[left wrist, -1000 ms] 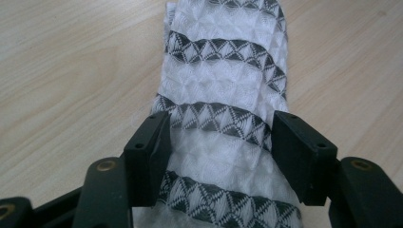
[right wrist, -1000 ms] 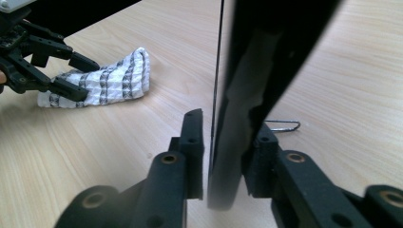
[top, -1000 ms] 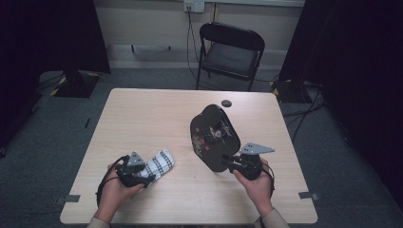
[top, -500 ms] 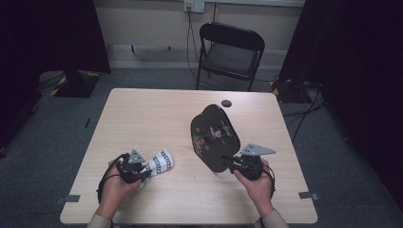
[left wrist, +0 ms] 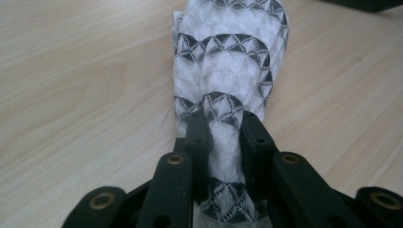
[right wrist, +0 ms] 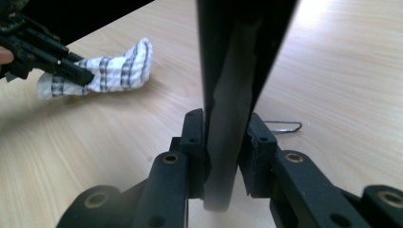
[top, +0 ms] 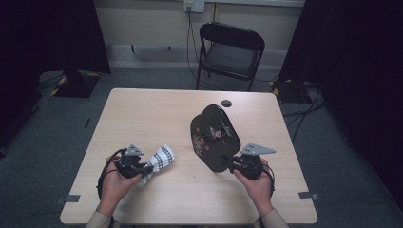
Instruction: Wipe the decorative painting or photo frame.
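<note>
Black jaws pinch the patterned cloth; right gripper view adds a gripped dark board.

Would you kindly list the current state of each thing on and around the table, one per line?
Patterned cloth: bunched, lying on the table, pinched at one end.
Left claw: just closed, shut on the cloth.
Black board: held tilted on edge above the table.
Right claw: shut on the board's edge.
Small black disc: lying flat, untouched.
Folding chair: unfolded, empty.

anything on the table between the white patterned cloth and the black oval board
Nothing: in the high view, bare light wooden table separates the white black-patterned cloth from the black oval board.
</note>
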Demonstrator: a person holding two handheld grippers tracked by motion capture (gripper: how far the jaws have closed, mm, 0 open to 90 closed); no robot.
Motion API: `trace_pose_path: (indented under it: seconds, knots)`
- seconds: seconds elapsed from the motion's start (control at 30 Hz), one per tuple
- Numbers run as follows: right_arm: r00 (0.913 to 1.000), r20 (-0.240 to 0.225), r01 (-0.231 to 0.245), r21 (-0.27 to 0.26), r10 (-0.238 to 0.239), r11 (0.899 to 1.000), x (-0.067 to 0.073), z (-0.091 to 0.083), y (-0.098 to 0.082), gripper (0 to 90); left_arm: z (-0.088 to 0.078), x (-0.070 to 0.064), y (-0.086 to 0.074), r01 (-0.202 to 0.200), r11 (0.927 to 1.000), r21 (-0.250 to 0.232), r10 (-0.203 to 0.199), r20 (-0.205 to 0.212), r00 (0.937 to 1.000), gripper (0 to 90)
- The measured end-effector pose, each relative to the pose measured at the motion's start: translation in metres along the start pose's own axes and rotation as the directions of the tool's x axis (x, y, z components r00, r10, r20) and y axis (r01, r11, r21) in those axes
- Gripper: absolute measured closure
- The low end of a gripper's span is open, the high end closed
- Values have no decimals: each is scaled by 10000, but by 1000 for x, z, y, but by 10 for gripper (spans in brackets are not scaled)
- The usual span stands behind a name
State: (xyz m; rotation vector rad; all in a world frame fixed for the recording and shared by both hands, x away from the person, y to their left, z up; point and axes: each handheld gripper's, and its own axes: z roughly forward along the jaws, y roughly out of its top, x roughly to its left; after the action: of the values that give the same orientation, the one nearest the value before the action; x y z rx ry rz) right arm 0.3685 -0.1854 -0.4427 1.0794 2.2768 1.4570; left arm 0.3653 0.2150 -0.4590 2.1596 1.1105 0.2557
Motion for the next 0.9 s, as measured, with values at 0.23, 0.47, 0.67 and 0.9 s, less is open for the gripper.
trace_pose_path:
  seconds: [0.23,0.47,0.67,0.9]
  knots:
    - [9994,36,-345,71,344,9994,-1,-2,-1,777,-4,-5,19,203,9983,-546,-187,299,9994,764]
    - [9987,238,-458,31,457,9989,1,-3,0,782,-13,-14,55,-100,9919,-1265,140,307,9994,764]
    - [9987,393,-314,105,309,9995,3,-2,2,786,-17,-27,90,-424,9809,-1898,487,289,9984,764]
    - [9992,339,-224,206,217,9995,3,-2,3,787,-15,-41,124,-756,9703,-2297,888,479,9949,764]
